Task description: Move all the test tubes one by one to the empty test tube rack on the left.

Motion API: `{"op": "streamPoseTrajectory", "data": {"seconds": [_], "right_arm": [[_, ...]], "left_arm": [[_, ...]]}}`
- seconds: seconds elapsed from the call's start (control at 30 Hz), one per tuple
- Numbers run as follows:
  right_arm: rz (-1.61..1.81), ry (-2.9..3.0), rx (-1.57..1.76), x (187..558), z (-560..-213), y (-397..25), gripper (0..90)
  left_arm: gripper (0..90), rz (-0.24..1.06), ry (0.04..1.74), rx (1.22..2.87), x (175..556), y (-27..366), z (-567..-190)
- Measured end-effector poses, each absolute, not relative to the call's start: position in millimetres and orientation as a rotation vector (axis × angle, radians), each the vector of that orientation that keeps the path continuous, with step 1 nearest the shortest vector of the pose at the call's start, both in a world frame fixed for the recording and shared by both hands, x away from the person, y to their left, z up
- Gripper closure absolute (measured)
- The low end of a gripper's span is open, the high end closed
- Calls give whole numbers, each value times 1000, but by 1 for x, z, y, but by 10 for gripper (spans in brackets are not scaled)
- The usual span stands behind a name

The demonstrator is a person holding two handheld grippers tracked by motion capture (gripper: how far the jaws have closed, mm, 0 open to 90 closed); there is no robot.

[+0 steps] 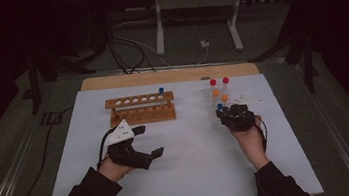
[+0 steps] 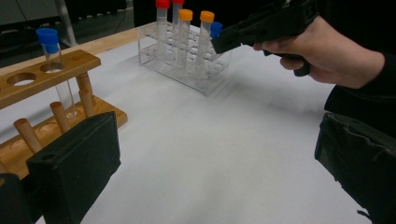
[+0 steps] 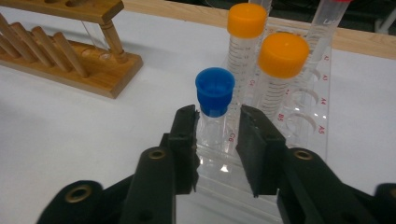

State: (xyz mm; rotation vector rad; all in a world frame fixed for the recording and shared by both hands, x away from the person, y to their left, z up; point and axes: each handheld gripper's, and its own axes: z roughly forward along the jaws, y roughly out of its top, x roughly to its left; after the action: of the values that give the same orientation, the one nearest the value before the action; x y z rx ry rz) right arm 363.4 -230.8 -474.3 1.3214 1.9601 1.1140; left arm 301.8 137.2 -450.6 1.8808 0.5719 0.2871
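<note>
Two orange-capped tubes (image 3: 283,60), two racks (image 1: 141,108)

- I'm working in a lab: a clear plastic tube rack (image 3: 299,126) holds capped, graduated centrifuge tubes (image 3: 275,79).
- A wooden test-tube rack (image 1: 141,108) stands nearer my table's (image 1: 197,176) far-left corner.
- Cables (image 1: 121,49) trail over the floor beyond.

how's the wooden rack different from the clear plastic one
The wooden rack is brown and opaque, with a row of pegs along its base; the clear rack is see-through, with red position labels. The wooden rack holds a single blue-capped tube; the clear rack holds several, capped red, orange and blue. The right gripper sits at the clear rack. Both stand on the white table.
</note>
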Motion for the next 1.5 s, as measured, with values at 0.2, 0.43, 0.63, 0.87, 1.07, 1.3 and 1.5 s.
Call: {"op": "streamPoseTrajectory", "data": {"seconds": [0.2,0.43,0.63,0.87,1.07,1.3,1.5], "right_arm": [[1108,1959,1323,367,-477,-228,756],[1083,1959,1294,367,-477,-224,771],[1097,1932,1256,360,-465,-225,771],[1113,1901,1201,350,-449,-225,772],[1123,1856,1182,339,-438,-223,771],[1173,1871,1096,324,-426,-210,772],[1206,1972,1028,314,-430,-188,772]], "left_arm": [[11,296,574,1893,302,138,-455],[10,274,581,1891,304,139,-455],[10,277,576,1905,304,138,-457],[11,269,570,1903,304,139,-454],[11,250,564,1898,303,138,-450],[11,248,545,1902,301,135,-447],[11,253,525,1906,297,131,-444]]}}
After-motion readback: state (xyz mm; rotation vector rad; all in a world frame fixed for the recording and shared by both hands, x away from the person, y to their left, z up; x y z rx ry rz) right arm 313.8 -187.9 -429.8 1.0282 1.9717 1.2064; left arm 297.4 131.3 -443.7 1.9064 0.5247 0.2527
